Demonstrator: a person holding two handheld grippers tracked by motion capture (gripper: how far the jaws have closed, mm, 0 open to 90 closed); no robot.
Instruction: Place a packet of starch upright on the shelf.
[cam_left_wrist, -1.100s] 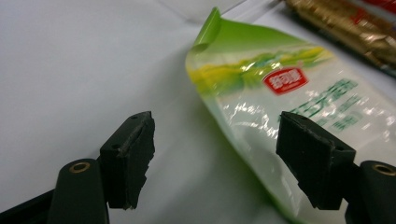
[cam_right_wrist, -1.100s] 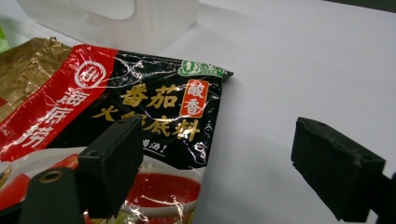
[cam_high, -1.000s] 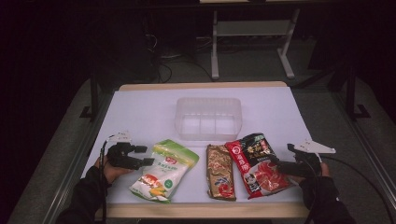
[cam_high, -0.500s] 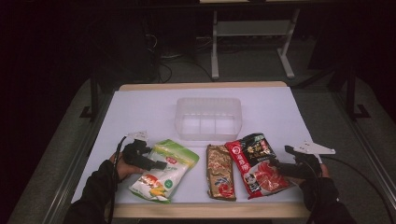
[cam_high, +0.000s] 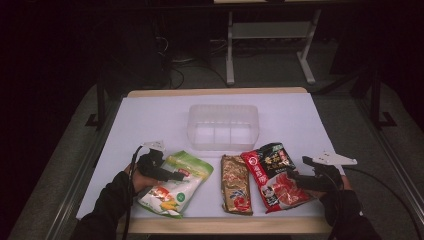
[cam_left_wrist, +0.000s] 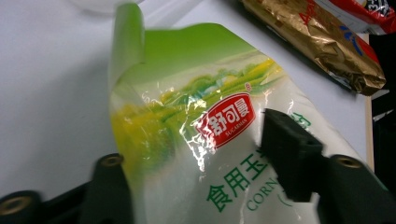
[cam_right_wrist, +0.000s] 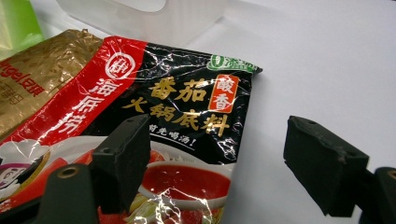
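Your left gripper (cam_high: 172, 175) sits at the upper left edge of the green and white corn starch bag (cam_high: 172, 185), jaws spread with the glossy, crinkled film between them; in the left gripper view one jaw lies over the print and the other at the bag's edge, and you cannot tell whether either presses it. The bag lies flat near the front left of the white bench (cam_high: 150, 125), its top corner curled up.

Your right gripper (cam_high: 295, 178) hovers wide apart at the right edge of the shiny red and black hotpot packet (cam_high: 272, 175), one jaw over it, the other over bare bench.

Between the two lies a wrinkled gold packet (cam_high: 236, 185), just beside the red one. A clear, rectangular plastic container (cam_high: 223, 126) stands behind them, with open bench around it. The forearms are cut off at the bottom edge.
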